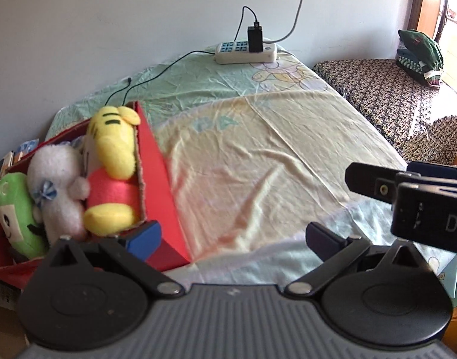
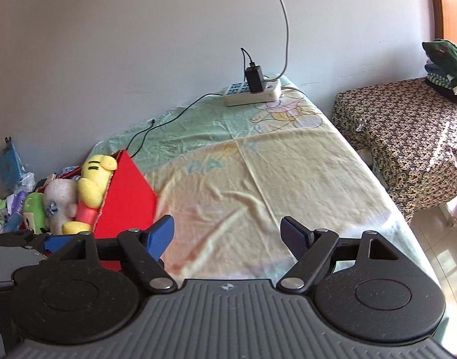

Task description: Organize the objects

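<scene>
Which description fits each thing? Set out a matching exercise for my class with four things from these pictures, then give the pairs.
Things:
1. yellow toy
2. green toy
3. power strip
4. folded clothes

Descriptions:
A. on the patterned cloth
B. at the far end of the bed
C. against the box's right wall
D. leftmost in the red box

Pairs: 1-C, 2-D, 3-B, 4-A

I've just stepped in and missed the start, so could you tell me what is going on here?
A person holds a gripper in each hand over a bed. The left gripper and right gripper are both open and hold nothing. A red box at the bed's left edge already holds three plush toys side by side: a yellow plush, a white plush and a green plush. The only other thing on the sheet is a power strip with a charger cable.
</scene>
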### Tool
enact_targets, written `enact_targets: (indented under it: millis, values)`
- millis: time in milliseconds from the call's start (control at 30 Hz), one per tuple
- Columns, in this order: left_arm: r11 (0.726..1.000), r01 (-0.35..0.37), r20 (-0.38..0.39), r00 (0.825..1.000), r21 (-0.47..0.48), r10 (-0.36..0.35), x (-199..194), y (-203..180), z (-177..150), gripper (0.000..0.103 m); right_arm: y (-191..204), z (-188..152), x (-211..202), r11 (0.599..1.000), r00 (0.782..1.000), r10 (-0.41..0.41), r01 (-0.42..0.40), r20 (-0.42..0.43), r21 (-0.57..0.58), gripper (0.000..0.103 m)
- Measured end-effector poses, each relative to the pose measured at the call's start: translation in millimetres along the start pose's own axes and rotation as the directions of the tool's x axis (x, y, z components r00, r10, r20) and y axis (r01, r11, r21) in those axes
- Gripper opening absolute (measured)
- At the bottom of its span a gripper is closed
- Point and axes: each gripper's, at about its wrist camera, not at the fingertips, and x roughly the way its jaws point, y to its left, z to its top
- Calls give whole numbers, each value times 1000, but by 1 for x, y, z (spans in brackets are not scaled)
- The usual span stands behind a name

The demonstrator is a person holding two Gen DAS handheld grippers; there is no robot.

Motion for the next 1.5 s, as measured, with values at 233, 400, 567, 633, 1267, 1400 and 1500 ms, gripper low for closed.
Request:
enact_targets:
  millis: [233, 400, 567, 633, 1267, 1400, 1500]
  values:
    - [1000, -11, -55, 998, 6, 11, 12, -30, 1, 102, -29, -4, -3, 999, 998, -50, 51, -27, 11, 85]
    - [998, -55, -54, 997, -11, 54, 9, -30, -3, 102, -29, -7, 2, 999, 997, -51, 50, -58, -9, 86]
    - [994, -101, -86, 992, -52, 97, 9, -15, -13, 102, -15, -14, 12, 999, 994, -6, 0, -114, -44, 86]
    - [990, -125, -99, 988, -71, 118, 8, -6, -19, 102, -8, -17, 15, 998, 991, 11, -19, -131, -61, 86]
    - [957, -195, -102, 979, -215, 177, -24, 116, -62, 100, 104, -28, 22, 989, 984, 15, -41, -176, -143, 86]
    - [958, -184, -79, 982, -219, 170, -30, 143, -64, 101, 132, -28, 22, 989, 988, -7, -16, -153, -147, 86]
    - [962, -148, -64, 988, -231, 137, -34, 163, -66, 101, 150, -27, 23, 989, 989, -18, -4, -144, -151, 87]
